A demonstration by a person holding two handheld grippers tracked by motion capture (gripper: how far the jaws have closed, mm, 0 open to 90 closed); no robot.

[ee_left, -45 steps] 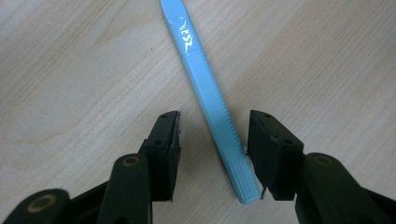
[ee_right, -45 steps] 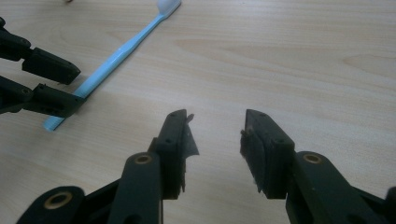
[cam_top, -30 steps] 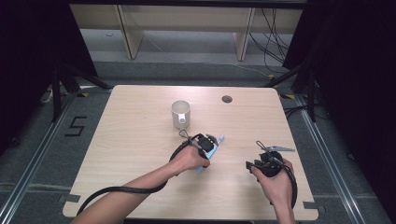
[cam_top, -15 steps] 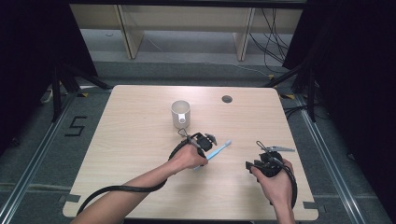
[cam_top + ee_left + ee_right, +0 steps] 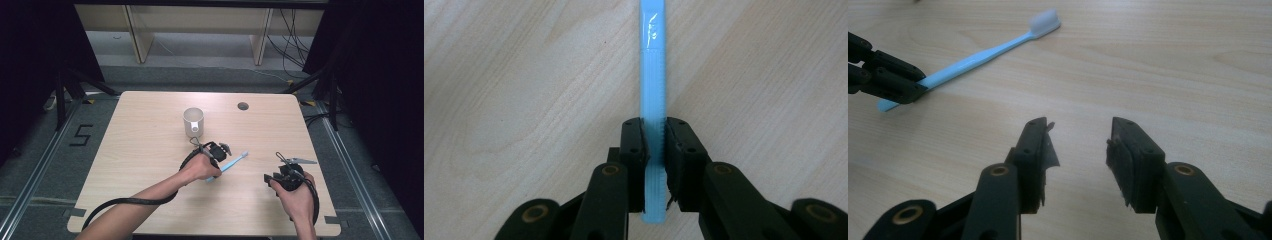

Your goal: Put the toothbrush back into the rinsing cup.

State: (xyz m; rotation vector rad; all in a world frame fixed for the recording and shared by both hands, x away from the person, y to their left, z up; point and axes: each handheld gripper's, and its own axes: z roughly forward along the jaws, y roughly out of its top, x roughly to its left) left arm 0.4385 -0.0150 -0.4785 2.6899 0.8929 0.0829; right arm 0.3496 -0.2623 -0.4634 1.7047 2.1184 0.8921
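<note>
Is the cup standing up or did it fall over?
Standing up. The cup sits on the table with its round opening facing upward.

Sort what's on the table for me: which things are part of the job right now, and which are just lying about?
In the job:
- blue toothbrush, clamped near its handle end
- left claw, shut on it
- white mug, just beyond, a likely place for it

Lying about:
- right claw, open and idle over bare wood
- table with its cable hole

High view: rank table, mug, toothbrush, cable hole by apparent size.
1. table
2. mug and toothbrush: too different in shape to rank, and the left gripper covers part of the toothbrush
3. cable hole
</note>
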